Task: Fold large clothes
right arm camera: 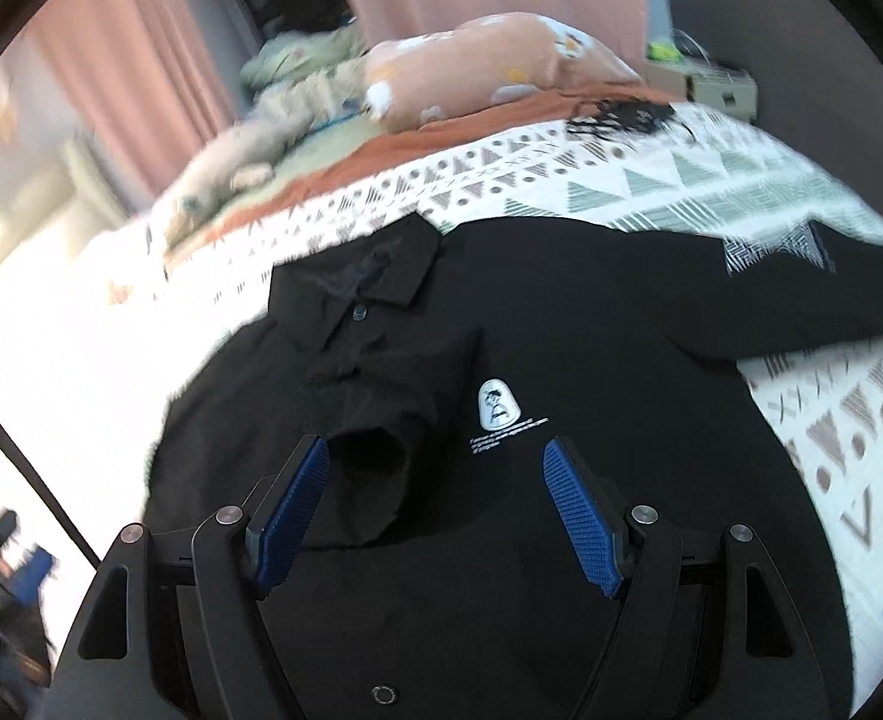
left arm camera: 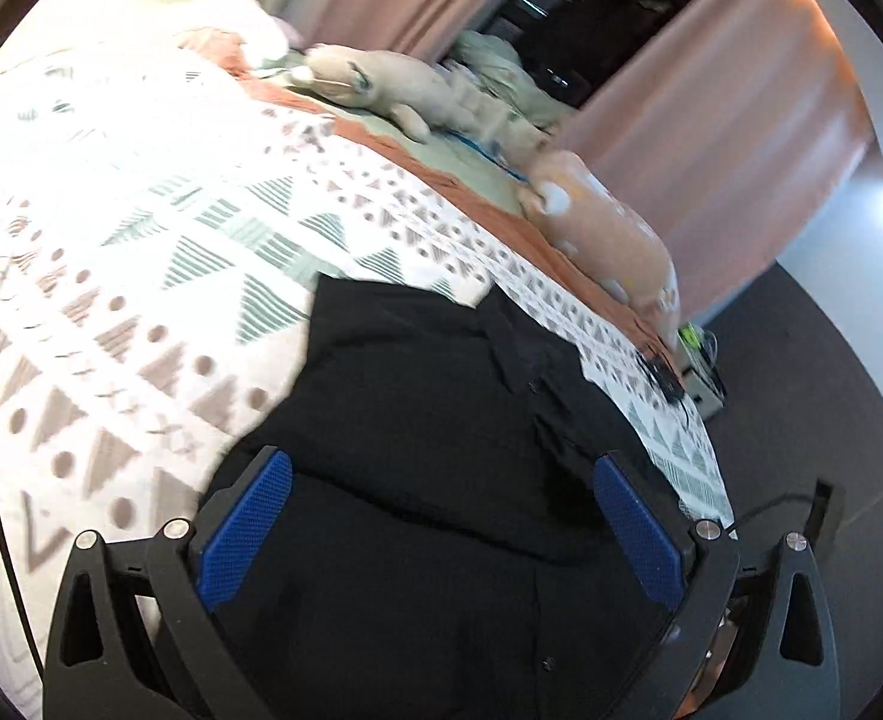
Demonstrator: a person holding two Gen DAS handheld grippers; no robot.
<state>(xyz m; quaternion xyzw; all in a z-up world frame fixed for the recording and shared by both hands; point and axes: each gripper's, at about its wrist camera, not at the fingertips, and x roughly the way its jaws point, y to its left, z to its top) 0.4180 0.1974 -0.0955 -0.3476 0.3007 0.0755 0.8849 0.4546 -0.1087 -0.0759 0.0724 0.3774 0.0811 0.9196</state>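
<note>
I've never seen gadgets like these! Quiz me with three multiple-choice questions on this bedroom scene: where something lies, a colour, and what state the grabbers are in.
1. Where does the black shirt lie?
A. on the floor
B. on the patterned bedspread
C. on a chair

2. What colour are the fingers' pads?
A. red
B. green
C. blue

3. How do the left gripper and right gripper stand?
A. both open, holding nothing
B. both clamped on cloth
C. only one open

Answers:
1. B: bedspread shows around the shirt.
2. C: blue textured pads in both views.
3. A: wide gaps between the fingers.
</note>
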